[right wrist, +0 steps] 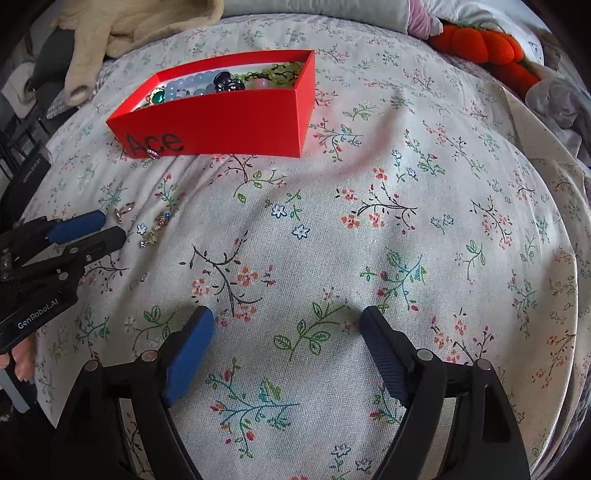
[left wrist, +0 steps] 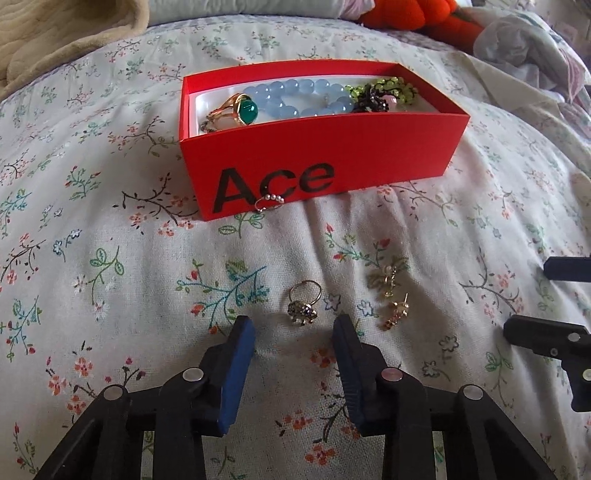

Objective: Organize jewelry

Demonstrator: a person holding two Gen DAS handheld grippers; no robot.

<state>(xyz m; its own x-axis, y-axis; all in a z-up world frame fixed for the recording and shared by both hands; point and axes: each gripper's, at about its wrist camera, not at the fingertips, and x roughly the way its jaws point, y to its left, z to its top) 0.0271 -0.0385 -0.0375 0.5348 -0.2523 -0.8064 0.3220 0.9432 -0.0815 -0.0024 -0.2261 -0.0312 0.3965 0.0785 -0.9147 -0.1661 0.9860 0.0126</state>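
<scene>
Item 1: cluster ring (left wrist: pixel 303 309), on the bedspread (left wrist: pixel 110 280) short of the red box (left wrist: pixel 325 155). We hold the left gripper (left wrist: pixel 293 325) nearest, jaws narrow, unclosed, ring just ahead; right gripper (right wrist: pixel 286 319) wide, empty.

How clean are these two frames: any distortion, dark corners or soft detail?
Left wrist view: sharp, evenly lit, the red box crisp, mild fisheye bulge. Right wrist view: stronger bulge, dark corners, the loose earrings small and soft near the left edge.

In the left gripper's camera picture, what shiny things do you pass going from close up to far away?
Left gripper → gold ring with a dark cluster top → small beaded ring leaning at the red box → red box → orange plush toy.
</scene>
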